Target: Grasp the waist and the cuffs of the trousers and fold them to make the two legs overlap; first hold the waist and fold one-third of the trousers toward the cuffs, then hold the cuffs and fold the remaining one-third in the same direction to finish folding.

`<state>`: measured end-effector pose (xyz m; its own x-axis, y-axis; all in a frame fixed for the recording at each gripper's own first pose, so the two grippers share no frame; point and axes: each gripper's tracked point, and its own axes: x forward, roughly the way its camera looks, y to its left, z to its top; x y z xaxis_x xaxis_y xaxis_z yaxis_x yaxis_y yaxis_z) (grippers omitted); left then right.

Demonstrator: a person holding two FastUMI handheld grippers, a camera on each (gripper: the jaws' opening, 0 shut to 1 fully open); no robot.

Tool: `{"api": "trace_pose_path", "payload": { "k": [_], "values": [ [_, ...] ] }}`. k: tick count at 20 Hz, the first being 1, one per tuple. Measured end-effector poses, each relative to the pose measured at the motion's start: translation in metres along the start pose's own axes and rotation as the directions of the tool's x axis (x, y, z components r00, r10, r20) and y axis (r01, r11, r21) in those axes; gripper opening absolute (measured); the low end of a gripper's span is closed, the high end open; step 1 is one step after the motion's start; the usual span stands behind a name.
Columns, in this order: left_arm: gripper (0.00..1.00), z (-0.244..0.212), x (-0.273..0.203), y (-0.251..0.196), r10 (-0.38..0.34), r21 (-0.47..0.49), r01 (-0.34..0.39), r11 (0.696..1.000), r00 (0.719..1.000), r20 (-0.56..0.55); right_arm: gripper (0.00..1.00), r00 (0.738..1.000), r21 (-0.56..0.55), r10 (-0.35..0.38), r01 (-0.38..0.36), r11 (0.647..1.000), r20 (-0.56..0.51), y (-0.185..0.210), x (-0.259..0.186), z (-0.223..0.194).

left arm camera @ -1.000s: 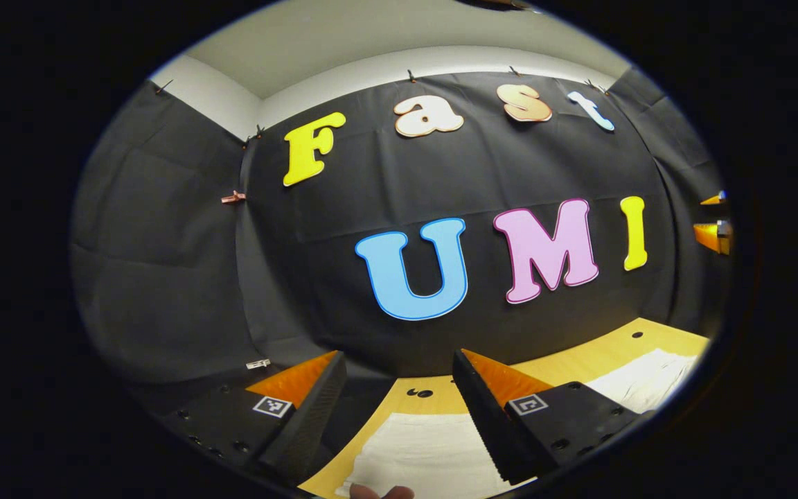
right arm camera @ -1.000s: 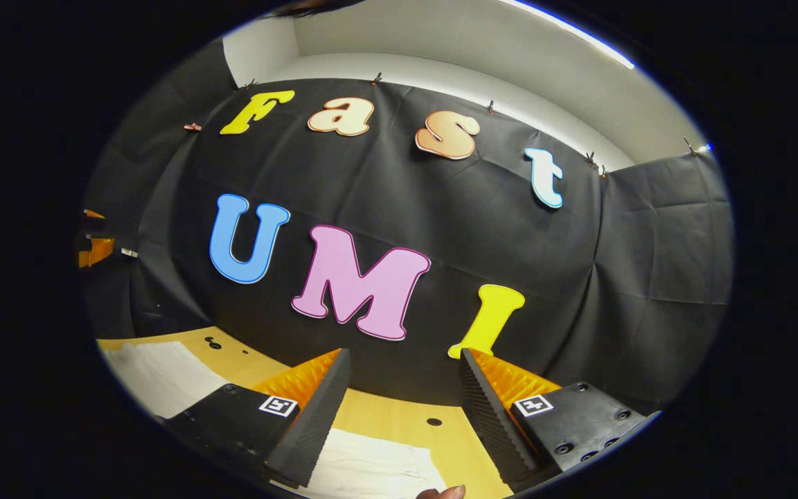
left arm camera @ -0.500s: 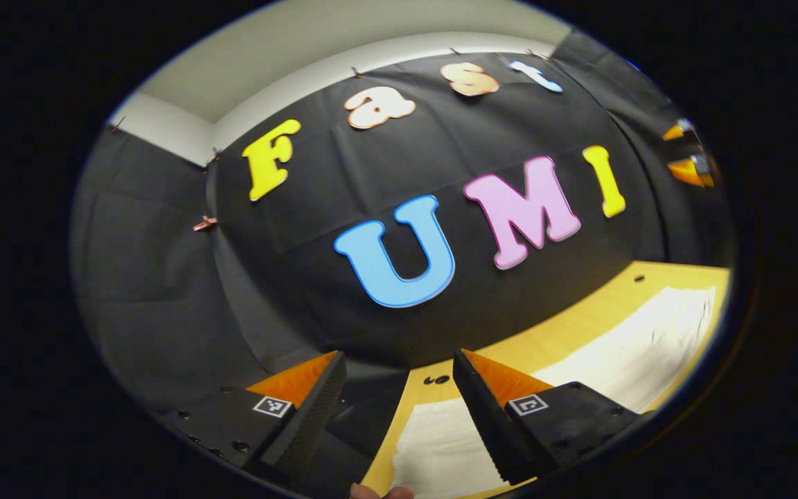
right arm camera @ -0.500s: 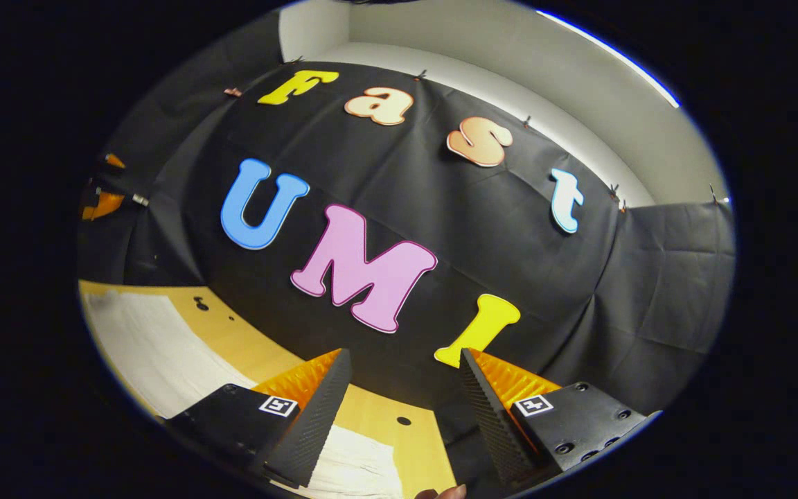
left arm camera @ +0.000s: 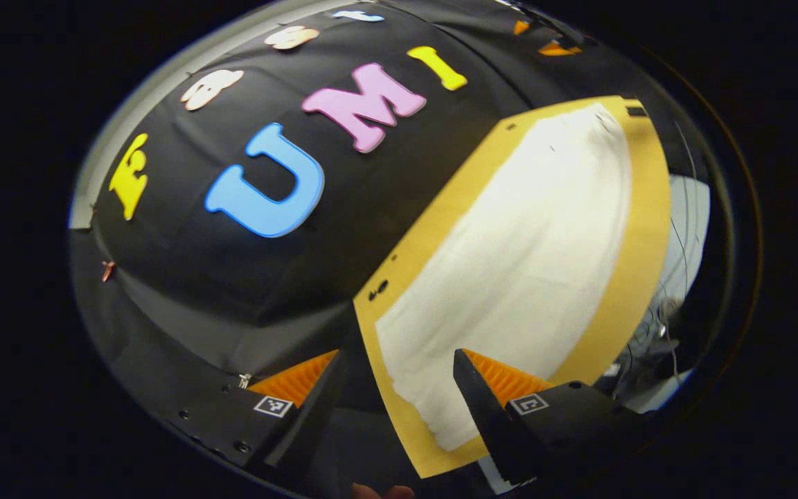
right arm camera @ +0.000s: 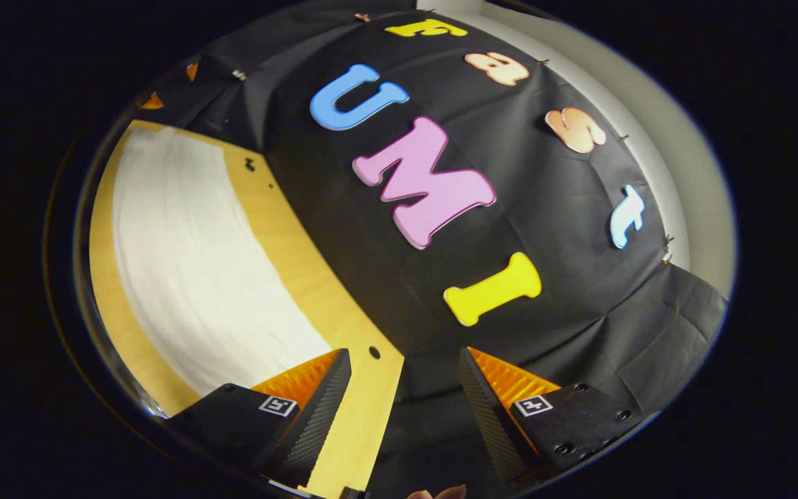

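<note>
Two hand-held grippers hang above a wooden bench, one over each end of a pair of white trousers spread flat on it, and neither touches the cloth. From the left gripper view, the left hand-held gripper [left arm camera: 395,371] has its jaws spread wide with nothing between them, and the trousers [left arm camera: 524,256] lie below and ahead of it, a long pale strip whose near end sits between the two fingers and whose length runs up and to the right along the bench [left arm camera: 638,229] toward its far end. Which end is the waist cannot be told, as the cloth shows too little detail. A fingertip of the person's hand [left arm camera: 382,491] peeps in at the bottom edge. From the right gripper view, the right hand-held gripper [right arm camera: 402,371] is likewise released and empty, and the trousers [right arm camera: 198,270] lie off to its left, their near end just beside its left finger, the strip stretching up and away along the bench [right arm camera: 288,229]. A bare margin of wood passes between the fingers. Judging by this, the left hand-held gripper is the better lined up with its end; the right would need to shift left and down before it could pinch the fabric.
</note>
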<state>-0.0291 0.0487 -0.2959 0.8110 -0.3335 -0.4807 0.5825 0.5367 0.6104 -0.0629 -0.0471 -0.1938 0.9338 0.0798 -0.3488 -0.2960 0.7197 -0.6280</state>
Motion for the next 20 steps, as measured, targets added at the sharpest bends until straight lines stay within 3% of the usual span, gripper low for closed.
{"api": "trace_pose_path", "payload": {
  "k": [4,7,10,14,18,20],
  "values": [
    [0.98,-0.064,0.012,-0.046,-0.169,0.162,0.184,0.969,0.98,-0.104,0.97,0.992,-0.076,0.095,-0.101,0.992,-0.079,0.036,0.0,-0.054],
    [0.97,-0.1,0.026,-0.058,-0.236,0.28,0.274,0.92,0.958,-0.16,0.97,0.982,-0.109,0.133,-0.148,0.983,-0.136,0.053,-0.003,-0.093],
    [0.97,-0.129,0.033,-0.074,-0.315,0.321,0.374,0.87,0.923,-0.221,0.97,0.968,-0.141,0.162,-0.19,0.972,-0.194,0.063,-0.003,-0.128],
    [0.96,-0.141,0.046,-0.068,-0.31,0.39,0.394,0.832,0.914,-0.26,0.98,0.957,-0.137,0.176,-0.211,0.968,-0.23,0.073,-0.009,-0.149],
    [0.93,-0.134,0.07,-0.057,-0.281,0.521,0.373,0.768,0.927,-0.249,0.97,0.951,-0.16,0.199,-0.24,0.957,-0.238,0.088,-0.001,-0.161],
    [0.91,-0.13,0.085,-0.052,-0.26,0.54,0.351,0.765,0.935,-0.239,0.97,0.948,-0.181,0.211,-0.257,0.949,-0.239,0.093,0.004,-0.167]
  ]
}}
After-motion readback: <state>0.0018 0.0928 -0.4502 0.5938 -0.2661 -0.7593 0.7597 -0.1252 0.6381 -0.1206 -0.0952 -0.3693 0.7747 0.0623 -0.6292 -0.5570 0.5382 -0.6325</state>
